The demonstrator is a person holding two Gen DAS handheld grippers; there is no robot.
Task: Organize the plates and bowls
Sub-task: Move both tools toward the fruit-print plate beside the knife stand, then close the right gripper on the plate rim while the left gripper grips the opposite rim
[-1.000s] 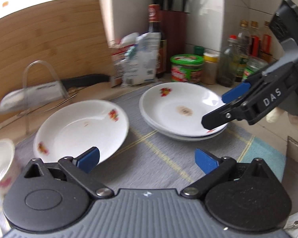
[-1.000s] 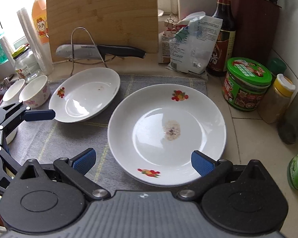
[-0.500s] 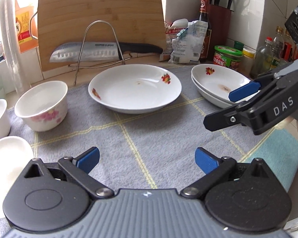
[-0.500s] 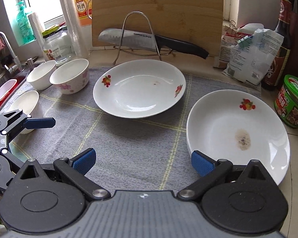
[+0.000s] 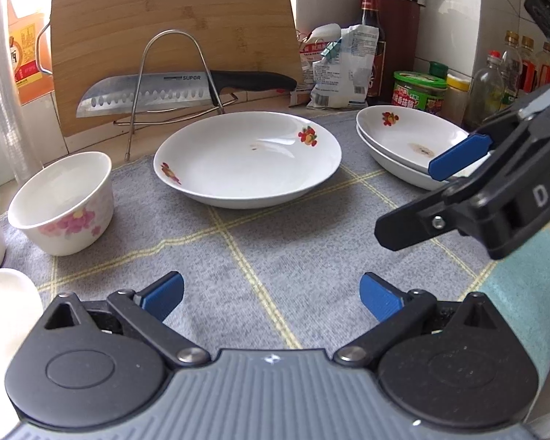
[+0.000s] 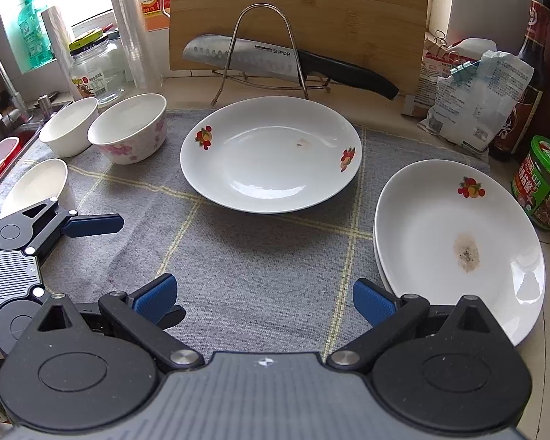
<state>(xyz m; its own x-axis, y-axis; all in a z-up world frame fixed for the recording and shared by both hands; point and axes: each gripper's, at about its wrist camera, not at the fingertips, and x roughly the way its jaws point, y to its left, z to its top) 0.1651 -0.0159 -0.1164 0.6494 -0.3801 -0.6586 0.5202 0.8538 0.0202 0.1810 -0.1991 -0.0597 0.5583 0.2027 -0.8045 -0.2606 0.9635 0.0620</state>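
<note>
Under my left claw (image 5: 271,295), whose blue pads stand wide apart and hold nothing, lies a grey mat (image 5: 238,256) with yellow lines. Ahead of it on the mat sits a single white plate (image 5: 247,159) with fruit prints. To its right two more plates make a stack (image 5: 403,143), the top one bearing a brown stain. My right claw (image 5: 458,157) reaches in from the right, one blue pad over the near rim of that stack. A flowered bowl (image 5: 64,203) stands on the mat at left, with two plain white bowls cut off by the left edge. Behind, a knife (image 5: 179,90) rests on a wire rack before a wooden board (image 5: 172,18). From the right wrist, my right claw (image 6: 264,302) is likewise spread wide and empty, above the mat (image 6: 256,264). The plate (image 6: 271,154) lies straight ahead, the stack (image 6: 458,242) just right of the right pad. My left claw (image 6: 95,225) shows at the left edge, near a plain bowl (image 6: 36,185). Further back, the flowered bowl (image 6: 130,128) touches another white bowl (image 6: 69,126).
</note>
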